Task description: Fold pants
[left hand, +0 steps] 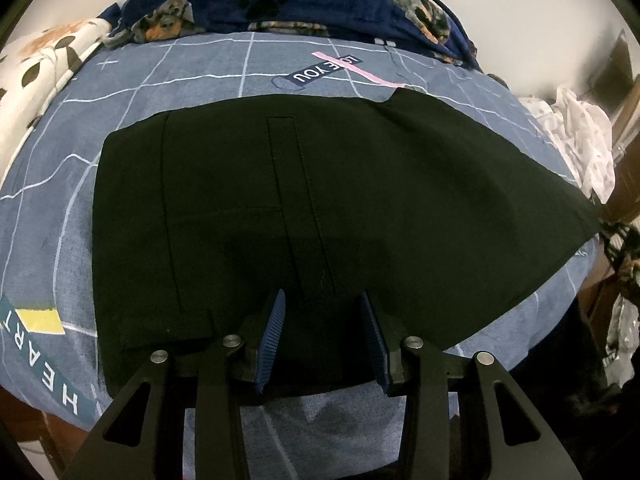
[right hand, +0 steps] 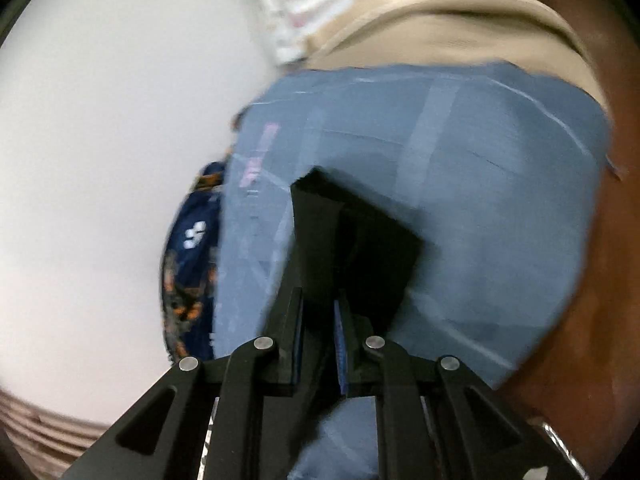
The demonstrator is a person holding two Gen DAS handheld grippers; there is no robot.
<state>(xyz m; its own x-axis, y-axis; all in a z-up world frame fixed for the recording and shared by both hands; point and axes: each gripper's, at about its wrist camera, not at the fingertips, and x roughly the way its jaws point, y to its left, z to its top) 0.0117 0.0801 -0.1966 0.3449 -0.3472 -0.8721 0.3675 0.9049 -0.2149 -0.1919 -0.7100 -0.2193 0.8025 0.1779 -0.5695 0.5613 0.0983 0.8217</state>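
black pants (left hand: 320, 208) lying crosswise on bedsheet (left hand: 200, 76), left claw (left hand: 323, 300) spread, right claw (right hand: 318, 296) pinching pants

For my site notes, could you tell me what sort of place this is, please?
Most likely a bedroom: black pants lie on a bed with a blue grid-print sheet, a paw-print fleece blanket bunched at its far edge, a plain wall behind.

- left gripper (left hand: 322, 300): jaws wide apart, blue ribbed pads (left hand: 274, 332) facing each other, nothing between them, hovering low over the near edge of the black pants (left hand: 320, 184)
- right gripper (right hand: 318, 300): jaws nearly together, clamped on a fold of the pants (right hand: 352, 240), view motion-blurred
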